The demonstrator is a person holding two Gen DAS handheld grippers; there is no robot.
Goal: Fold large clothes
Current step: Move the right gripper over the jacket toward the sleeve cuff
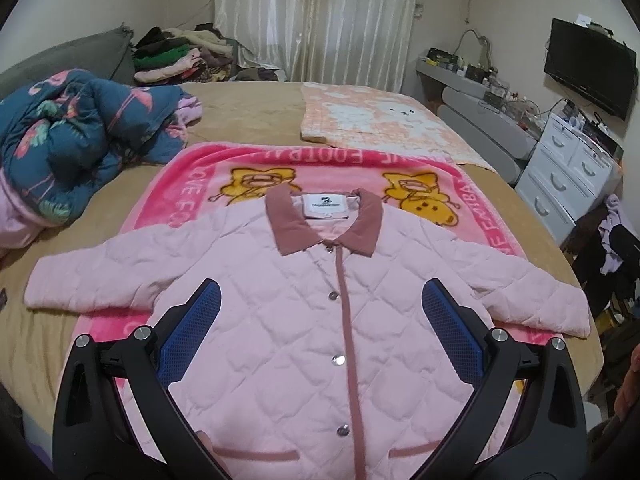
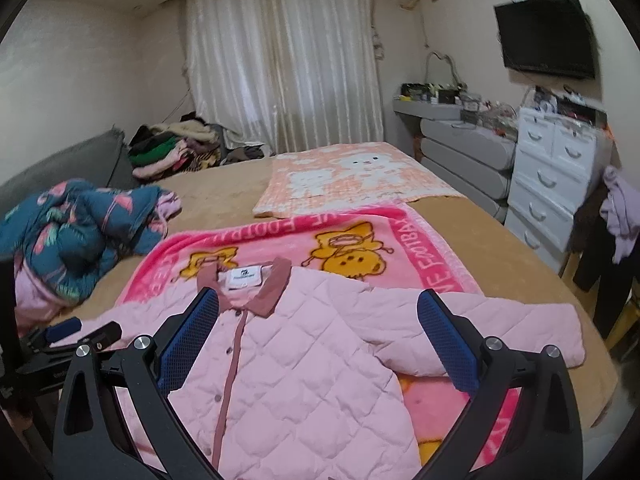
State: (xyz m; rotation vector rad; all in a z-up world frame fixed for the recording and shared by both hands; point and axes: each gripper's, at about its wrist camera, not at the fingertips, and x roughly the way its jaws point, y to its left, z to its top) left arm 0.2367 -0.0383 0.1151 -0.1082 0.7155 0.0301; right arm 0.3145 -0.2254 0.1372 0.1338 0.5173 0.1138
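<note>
- Pink quilted jacket [image 1: 304, 320] lies flat, buttoned front up, sleeves spread, on a pink cartoon blanket [image 1: 352, 168] that covers part of a tan bed [image 1: 248, 108].
- Beyond the jacket's collar [image 1: 324, 220] lies a peach checked blanket [image 1: 372, 116] with white bears.
- Left of the jacket sits a crumpled teal floral quilt [image 1: 76, 136]; farther back, a pile of clothes [image 1: 176, 56].
- Behind the jacket hang pale curtains [image 2: 280, 56]; to its right stand white drawers [image 2: 552, 172], a cluttered grey dresser [image 2: 460, 140] and a wall television [image 2: 548, 36].
- Left gripper [image 1: 320, 300] hangs over the jacket's chest, jaws wide apart, holding nothing.
- Right gripper [image 2: 318, 308] hangs over the jacket's right half, jaws likewise spread and empty.
</note>
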